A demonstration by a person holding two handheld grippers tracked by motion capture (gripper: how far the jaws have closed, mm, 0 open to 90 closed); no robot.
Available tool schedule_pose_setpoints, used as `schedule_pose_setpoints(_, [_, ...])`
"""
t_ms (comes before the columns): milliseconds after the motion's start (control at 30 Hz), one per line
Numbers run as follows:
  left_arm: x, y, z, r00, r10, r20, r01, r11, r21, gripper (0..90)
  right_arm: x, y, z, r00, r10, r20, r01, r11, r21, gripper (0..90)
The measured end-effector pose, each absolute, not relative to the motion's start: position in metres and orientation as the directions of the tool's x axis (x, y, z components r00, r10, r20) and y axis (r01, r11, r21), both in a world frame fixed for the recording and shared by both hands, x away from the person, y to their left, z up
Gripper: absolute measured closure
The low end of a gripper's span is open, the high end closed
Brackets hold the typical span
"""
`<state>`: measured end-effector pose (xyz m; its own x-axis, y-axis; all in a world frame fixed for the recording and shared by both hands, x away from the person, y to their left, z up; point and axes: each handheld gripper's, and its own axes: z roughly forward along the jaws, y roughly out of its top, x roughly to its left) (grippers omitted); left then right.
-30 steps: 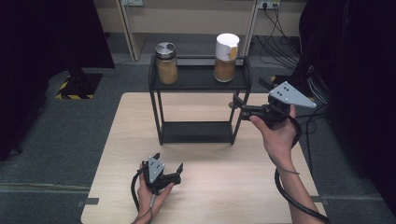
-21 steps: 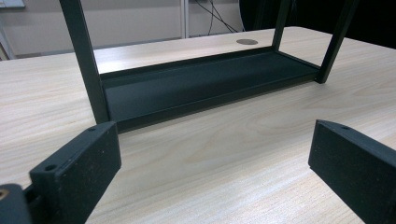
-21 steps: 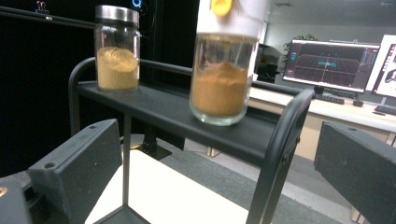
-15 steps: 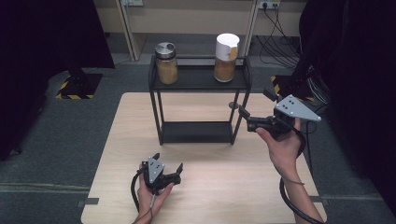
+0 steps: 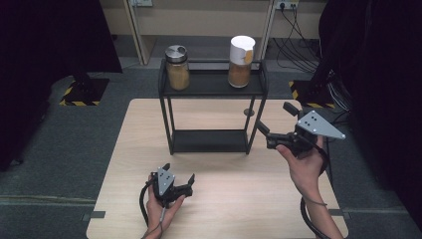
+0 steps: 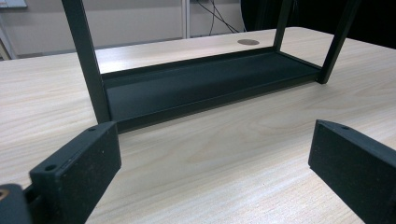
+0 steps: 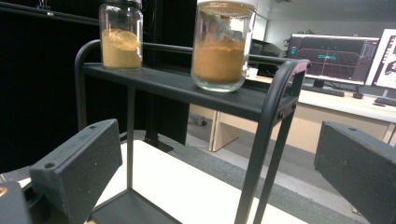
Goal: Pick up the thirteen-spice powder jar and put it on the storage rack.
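Nothing is grasped yet: the right hand-held gripper [image 5: 272,119], jaws spread, faces the white-lidded jar [image 5: 241,60] on the rack [image 5: 214,89], while the left hand-held gripper [image 5: 178,173] rests spread on the surface [image 5: 234,199].

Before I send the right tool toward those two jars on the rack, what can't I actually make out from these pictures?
- White-lidded jar: right gripper view's top edge cuts off its lid.
- Metal-lidded jar: same edge crops its lid.
- Both jars' contents: an orange-brown powder; what it is cannot be told.
- Rack: left gripper view's top edge cuts off its top shelf.
- Right tool, left tool: jaws apart, empty.
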<state>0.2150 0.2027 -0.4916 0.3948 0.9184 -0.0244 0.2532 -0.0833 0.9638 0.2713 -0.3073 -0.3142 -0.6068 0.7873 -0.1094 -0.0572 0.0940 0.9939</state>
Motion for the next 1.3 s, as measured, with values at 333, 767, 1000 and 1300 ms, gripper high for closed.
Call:
schedule_pose_setpoints(333, [0.214, 0.202, -0.493, 0.391, 0.920, -0.027, 0.248, -0.078, 0.966, 1.8, 0.260, -0.313, -0.332, -0.618, 0.780, -0.095, -0.040, 0.089, 0.995, 1.2])
schedule_pose_setpoints(767, [0.214, 0.203, -0.493, 0.394, 0.919, -0.029, 0.250, -0.077, 0.965, 1.9, 0.253, -0.315, -0.347, -0.621, 0.779, -0.085, -0.027, 0.087, 0.996, 1.1])
schedule_pose_setpoints(1000, [0.214, 0.202, -0.492, 0.394, 0.919, -0.025, 0.249, -0.080, 0.965, 2.3, 0.248, -0.318, -0.357, -0.620, 0.781, -0.077, -0.007, 0.093, 0.996, 1.2])
schedule_pose_setpoints(1300, [0.214, 0.202, -0.493, 0.391, 0.920, -0.026, 0.248, -0.078, 0.966, 2.3, 0.243, -0.321, -0.366, -0.618, 0.782, -0.073, 0.007, 0.099, 0.995, 1.2])
